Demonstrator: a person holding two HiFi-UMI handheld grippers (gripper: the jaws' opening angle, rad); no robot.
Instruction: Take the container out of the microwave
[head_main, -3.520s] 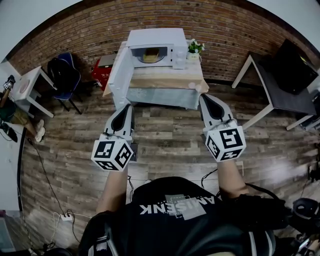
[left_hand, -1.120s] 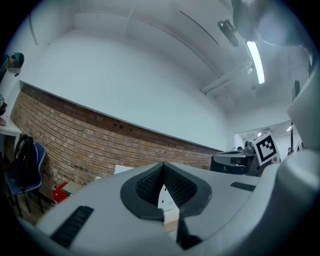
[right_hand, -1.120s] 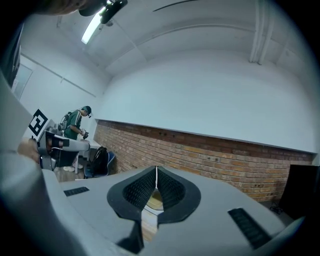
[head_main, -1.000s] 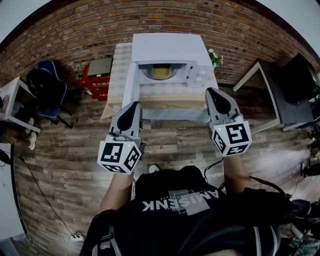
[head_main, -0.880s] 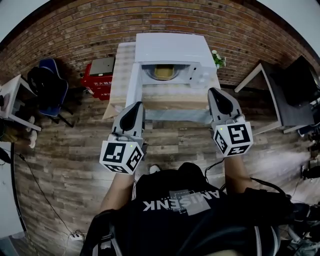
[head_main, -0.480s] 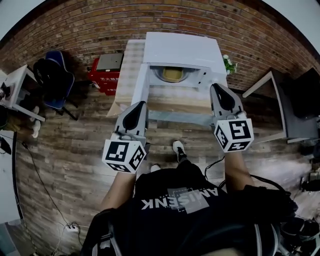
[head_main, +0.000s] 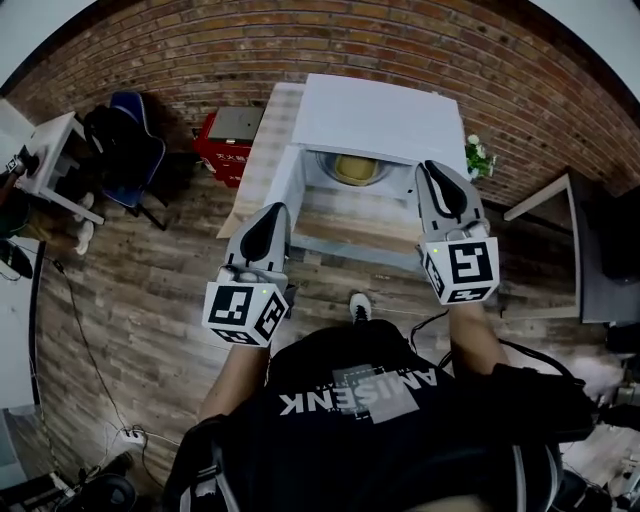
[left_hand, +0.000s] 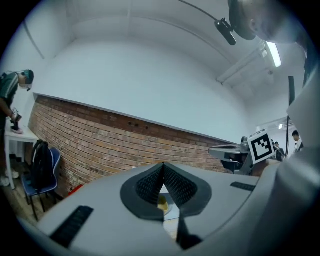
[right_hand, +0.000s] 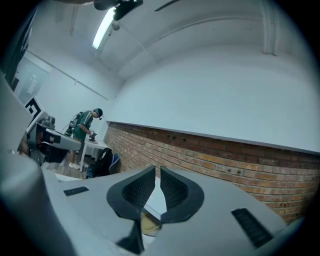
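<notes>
Right hand-held gripper closed, empty, container ahead inside microwave

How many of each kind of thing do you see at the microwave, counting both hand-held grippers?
microwave: 1
container inside it: 1
potted plant beside it: 1
hand-held grippers: 2 (left hand-held gripper, right hand-held gripper)
Total: 5

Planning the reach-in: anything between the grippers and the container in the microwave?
Nothing visible. The microwave door is swung open to the left, and the container sits exposed in the cavity. The left gripper and right gripper are both shut and empty, out in front of the opening.
</notes>
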